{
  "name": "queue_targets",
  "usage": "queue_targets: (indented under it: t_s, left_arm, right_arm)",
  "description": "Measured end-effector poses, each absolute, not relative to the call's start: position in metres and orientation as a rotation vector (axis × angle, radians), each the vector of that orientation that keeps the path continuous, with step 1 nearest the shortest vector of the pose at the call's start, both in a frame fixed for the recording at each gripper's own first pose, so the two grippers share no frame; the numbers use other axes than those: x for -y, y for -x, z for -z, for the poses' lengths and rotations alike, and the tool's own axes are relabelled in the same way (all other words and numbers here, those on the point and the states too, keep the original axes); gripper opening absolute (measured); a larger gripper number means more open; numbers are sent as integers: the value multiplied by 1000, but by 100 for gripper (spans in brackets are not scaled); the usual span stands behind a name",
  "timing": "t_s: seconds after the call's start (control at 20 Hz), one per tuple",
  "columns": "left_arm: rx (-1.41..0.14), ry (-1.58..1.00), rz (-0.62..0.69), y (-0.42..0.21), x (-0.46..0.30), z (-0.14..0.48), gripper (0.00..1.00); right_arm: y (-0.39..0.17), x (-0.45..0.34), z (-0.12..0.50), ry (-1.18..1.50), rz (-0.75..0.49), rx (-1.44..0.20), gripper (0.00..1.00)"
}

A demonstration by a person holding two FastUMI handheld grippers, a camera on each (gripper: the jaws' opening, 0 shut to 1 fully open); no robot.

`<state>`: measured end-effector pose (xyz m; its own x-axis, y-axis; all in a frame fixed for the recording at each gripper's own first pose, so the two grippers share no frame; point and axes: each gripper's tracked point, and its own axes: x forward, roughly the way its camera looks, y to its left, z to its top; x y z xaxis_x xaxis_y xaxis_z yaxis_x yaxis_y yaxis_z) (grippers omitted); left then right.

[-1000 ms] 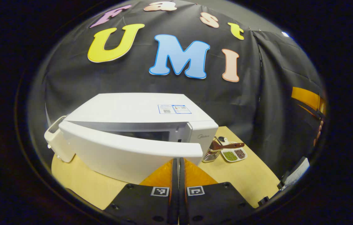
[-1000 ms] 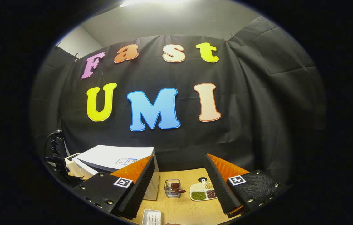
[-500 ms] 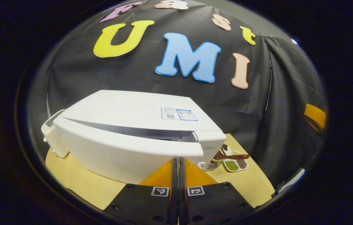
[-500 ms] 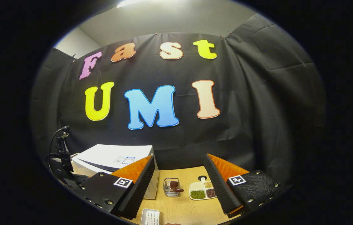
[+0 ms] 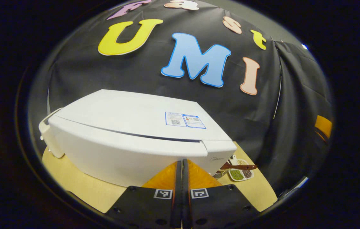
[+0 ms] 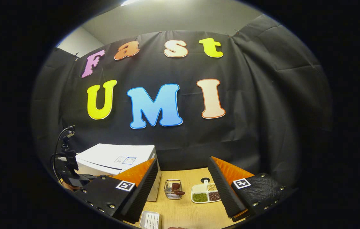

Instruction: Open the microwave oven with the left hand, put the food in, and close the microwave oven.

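Nearly flush, the microwave oven (image 5: 135,127) door (image 5: 119,152) is met by the left gripper (image 5: 181,165), whose jaws are pressed together on nothing, near the door's free edge. The food is judged to be inside, unseen. The right gripper (image 6: 183,178) is held wide open above the table (image 6: 183,210). An off-centre push may leave the latch uncaught, or the oven may be slid backward.

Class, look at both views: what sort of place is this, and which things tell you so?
Probably a staged recording booth dressed as a kitchen corner: black cloth walls hung behind a wooden table carrying a white microwave oven, a divided dish of beans and a small wire basket.
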<state>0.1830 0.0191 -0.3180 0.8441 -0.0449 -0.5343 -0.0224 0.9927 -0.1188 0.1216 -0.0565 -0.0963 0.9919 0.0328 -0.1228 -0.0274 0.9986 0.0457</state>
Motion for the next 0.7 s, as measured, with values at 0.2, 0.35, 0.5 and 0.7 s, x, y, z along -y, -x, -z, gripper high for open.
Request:
queue_targets:
  t_s: [0.2, 0.35, 0.5, 0.7]
  left_arm:
    - [-577, 106, 13, -189, -18, 320, 7]
    - [-586, 106, 13, -189, -19, 320, 7]
    - [-482, 48, -12, -186, -26, 272, 7]
    - [-261, -76, -16, -156, -45, 141, 8]
  right_arm:
    - [-124, 53, 94, -29, -47, -118, 96]
    - [-123, 48, 93, -30, -56, -118, 96]
    - [-122, 39, 84, -23, -62, -100, 96]
    - [-116, 13, 48, -6, -81, -24, 96]
